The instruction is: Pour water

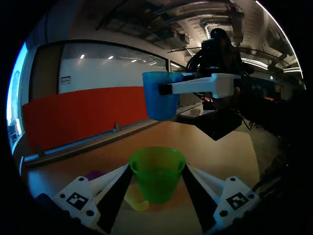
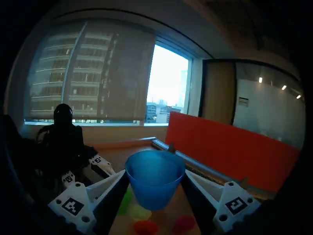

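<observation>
Plainly, the left gripper point(image 1: 157, 165) clasped the green cup point(image 1: 157, 184) between both fingers; ahead and above it, the right gripper point(image 2: 155, 171) clasped the blue cup point(image 2: 155, 188).

Left hand-held gripper point(image 1: 156, 167), seen along its own two fingers point(image 1: 111, 190): the white, black-lined fingers spread in a V from the bottom corners. They close on either side of an upright green cup point(image 1: 157, 176), pressing its wall just under the rim. Right hand-held gripper point(image 2: 155, 174), in the right gripper view, likewise clamps an upright blue cup point(image 2: 155, 184) between both fingers. In the left gripper view it reaches in from the right, held level, higher than the left one and well apart from it. Whatever holds it from behind is too dark to make out.
</observation>
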Demonstrator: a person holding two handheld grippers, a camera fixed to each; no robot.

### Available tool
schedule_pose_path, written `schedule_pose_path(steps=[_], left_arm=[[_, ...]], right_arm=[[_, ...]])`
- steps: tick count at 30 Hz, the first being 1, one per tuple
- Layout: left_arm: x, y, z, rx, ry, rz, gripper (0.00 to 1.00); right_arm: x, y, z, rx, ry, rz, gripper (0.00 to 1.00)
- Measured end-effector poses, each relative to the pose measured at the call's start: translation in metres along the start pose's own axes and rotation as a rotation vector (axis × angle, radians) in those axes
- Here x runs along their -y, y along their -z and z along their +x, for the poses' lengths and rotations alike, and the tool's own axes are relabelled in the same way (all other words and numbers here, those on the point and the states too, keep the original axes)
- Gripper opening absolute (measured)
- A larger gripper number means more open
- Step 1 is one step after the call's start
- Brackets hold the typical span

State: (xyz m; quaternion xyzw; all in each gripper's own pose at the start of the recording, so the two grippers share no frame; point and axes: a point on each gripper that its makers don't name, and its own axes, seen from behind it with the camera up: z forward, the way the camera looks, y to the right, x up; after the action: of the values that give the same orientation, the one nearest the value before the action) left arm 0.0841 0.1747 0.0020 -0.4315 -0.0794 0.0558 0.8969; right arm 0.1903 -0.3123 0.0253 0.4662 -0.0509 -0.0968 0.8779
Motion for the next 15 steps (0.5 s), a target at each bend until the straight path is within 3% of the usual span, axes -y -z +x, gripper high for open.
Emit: schedule_pose_path(steps=[15], left_arm=[[0.008, -0.002, -0.035, 0.133, -0.034, 0.010, 0.86]], right_arm=[[-0.013, 0.013, -0.049, 0.113, 0.005, -0.009, 0.89]])
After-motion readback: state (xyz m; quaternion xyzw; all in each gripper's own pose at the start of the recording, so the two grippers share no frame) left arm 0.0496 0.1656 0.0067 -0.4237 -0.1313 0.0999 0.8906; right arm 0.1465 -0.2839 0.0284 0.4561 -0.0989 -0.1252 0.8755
